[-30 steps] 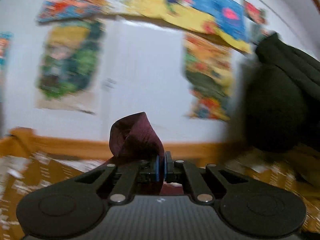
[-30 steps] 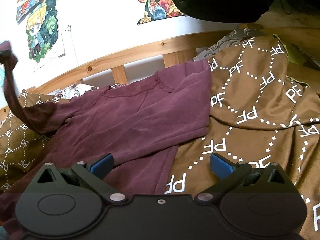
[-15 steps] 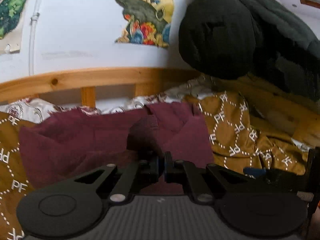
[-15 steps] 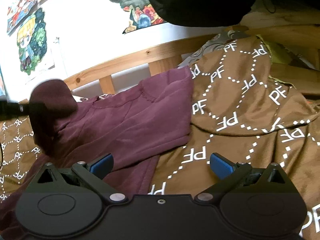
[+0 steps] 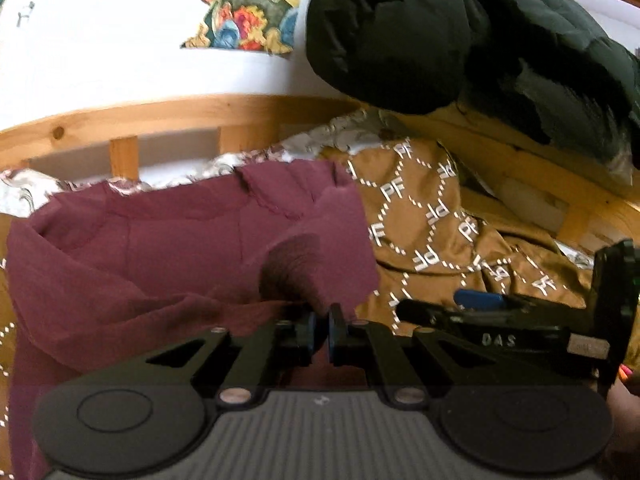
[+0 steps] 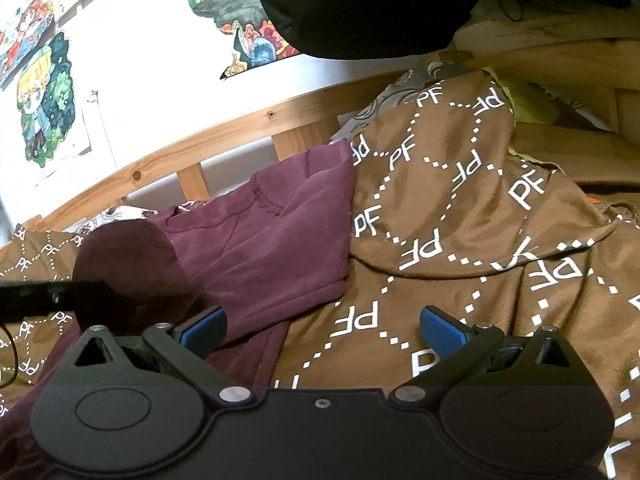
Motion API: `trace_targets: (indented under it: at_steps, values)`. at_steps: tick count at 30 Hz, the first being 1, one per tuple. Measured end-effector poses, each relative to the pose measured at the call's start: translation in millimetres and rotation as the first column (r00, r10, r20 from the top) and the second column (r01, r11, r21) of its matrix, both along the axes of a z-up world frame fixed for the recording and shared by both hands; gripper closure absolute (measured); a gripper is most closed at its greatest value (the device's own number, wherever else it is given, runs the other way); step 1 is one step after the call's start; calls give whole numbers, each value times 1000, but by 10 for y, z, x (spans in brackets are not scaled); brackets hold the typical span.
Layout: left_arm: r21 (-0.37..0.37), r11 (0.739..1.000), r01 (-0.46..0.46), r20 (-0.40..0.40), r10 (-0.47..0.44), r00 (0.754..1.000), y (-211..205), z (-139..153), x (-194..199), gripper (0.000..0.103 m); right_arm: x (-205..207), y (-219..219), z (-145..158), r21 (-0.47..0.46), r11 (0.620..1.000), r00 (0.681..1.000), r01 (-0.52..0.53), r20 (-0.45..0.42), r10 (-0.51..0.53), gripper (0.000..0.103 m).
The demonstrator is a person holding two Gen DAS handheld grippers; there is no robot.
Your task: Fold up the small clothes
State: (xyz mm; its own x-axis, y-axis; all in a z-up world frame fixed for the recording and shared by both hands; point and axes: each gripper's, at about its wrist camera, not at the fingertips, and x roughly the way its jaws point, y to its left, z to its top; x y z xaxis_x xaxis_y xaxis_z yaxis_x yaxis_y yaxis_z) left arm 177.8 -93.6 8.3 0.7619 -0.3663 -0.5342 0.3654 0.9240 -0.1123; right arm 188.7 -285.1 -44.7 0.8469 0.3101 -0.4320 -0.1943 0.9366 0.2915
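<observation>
1. A maroon garment (image 5: pixel 168 256) lies spread on a bed covered by a brown blanket (image 5: pixel 432 232) printed with white "PF" letters and dotted lines.
2. The garment reaches toward the wooden bed rail (image 5: pixel 172 120) at the far side, and its right edge lies on the blanket.
3. The left tongs (image 5: pixel 319 334) sit low over the near part of the garment. Their blue pads are almost together with a narrow gap, and the jaws are opening.
4. A bunched fold of the maroon fabric (image 5: pixel 296 268) rises just beyond the left tongs' tips and runs down between the pads; from the left wrist view I cannot tell whether the pads press on it.
5. In the right wrist view the same rounded fold (image 6: pixel 128 264) stands up at the left, with the dark bar of the left tool (image 6: pixel 44 292) beside it.
6. The right tongs (image 6: pixel 322 326) are spread wide and hold nothing. The left pad (image 6: pixel 202 326) is over the garment's edge and the right pad (image 6: pixel 442 326) is over bare blanket.
7. In the left wrist view the right tool shows at the right edge, its blue pad (image 5: pixel 478 300) over the blanket.
8. A dark padded jacket (image 5: pixel 420 32) hangs over the bed's far right corner.
9. Colourful drawings (image 6: pixel 48 100) are stuck on the white wall (image 5: pixel 100 48) behind the rail.
</observation>
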Motion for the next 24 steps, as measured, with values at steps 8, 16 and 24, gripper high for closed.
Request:
trace_targets:
  at_steps: [8,16,24]
  values:
    - [-38,992,-119,-48,117,992,326,60,-113,28,6,4,-21,-2,1000,1000,8,-6,-8,1]
    - [17,783,-622,-60,622,781,1426,57,43,40,-57,170,-31,-16,995,995,-96,37,96,2]
    - [-201,681,-704,-261,655,709,2399,-131,416,59,-48,415,-11,-82,956,955,-281,79,287,9]
